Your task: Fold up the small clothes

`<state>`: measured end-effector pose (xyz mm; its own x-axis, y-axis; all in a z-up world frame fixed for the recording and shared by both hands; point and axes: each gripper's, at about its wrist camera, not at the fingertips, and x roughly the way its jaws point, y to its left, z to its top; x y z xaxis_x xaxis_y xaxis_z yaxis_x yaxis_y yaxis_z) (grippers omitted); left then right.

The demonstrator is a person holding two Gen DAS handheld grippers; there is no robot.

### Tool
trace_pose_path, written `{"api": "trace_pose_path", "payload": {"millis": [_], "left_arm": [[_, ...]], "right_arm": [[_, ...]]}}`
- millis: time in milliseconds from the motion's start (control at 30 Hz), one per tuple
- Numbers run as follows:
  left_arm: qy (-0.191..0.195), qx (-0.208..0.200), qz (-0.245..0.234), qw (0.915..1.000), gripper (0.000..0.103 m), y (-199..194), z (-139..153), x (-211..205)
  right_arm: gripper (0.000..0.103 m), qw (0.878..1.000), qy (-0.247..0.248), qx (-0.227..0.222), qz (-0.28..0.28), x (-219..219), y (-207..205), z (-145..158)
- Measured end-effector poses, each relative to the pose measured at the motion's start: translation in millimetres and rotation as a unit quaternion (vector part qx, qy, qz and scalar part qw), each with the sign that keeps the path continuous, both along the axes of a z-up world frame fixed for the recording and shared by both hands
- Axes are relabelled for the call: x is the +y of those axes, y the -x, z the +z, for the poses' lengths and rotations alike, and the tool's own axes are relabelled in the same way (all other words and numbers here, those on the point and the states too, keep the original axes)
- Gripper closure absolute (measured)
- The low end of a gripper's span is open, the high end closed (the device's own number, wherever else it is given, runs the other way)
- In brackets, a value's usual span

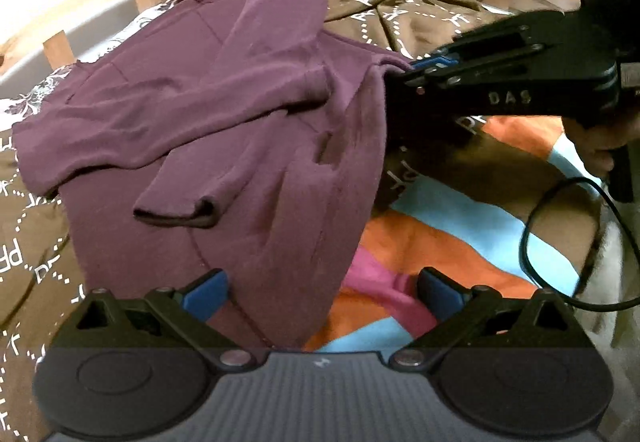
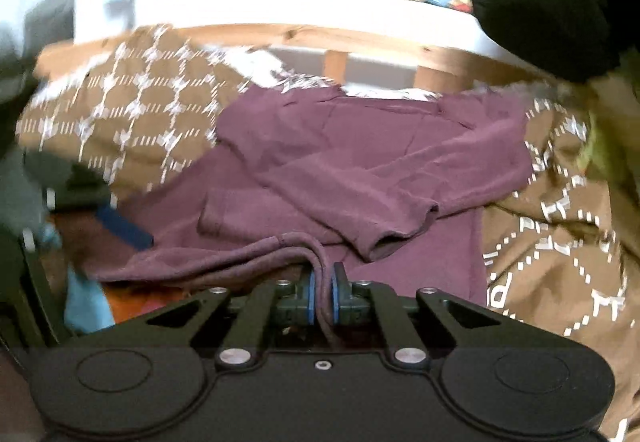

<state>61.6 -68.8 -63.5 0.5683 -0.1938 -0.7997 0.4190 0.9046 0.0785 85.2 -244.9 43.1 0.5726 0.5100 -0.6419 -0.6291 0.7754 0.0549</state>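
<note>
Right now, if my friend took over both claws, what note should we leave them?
Right claw: shut, pinching the hem of the purple shirt.
Left claw: open, holding nothing, hanging over the shirt's near edge.
The shirt lies rumpled on the brown patterned blanket, one sleeve flopped across its front; a striped cloth lies beside it.
Done: one edge grabbed.
Left: probably grab another edge with the left claw, smooth the shirt flat, then do all the folds.

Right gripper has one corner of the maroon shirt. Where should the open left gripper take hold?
Probably the bottom hem of the maroon shirt, just ahead of the left gripper. That edge hangs free over the striped blanket, so come in from below. The right gripper pinches the neighbouring corner.
</note>
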Motion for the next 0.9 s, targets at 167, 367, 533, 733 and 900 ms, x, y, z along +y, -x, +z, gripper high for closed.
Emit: {"api": "trace_pose_path", "payload": {"millis": [167,367,533,733,900], "left_arm": [[-0.068,-0.031,0.052,0.9958,0.001,-8,0,5],[-0.069,-0.059,0.117,0.9889,0.002,-14,18,33],[-0.047,-0.077,0.149,0.9848,0.003,-27,36,56],[0.01,-0.04,0.184,0.9821,0.003,-65,28,77],[0.107,0.018,0.211,0.9714,0.003,-75,14,106]], "right_arm": [[0.096,0.998,-0.037,0.042,-0.026,-11,-7,-4],[0.096,0.994,-0.061,0.078,-0.045,-20,-14,-7],[0.095,0.988,-0.065,0.125,-0.066,-26,-15,-19],[0.09,0.986,-0.061,0.13,-0.08,-31,-16,-23],[0.083,0.98,-0.073,0.155,-0.101,-40,-20,-31]]}}
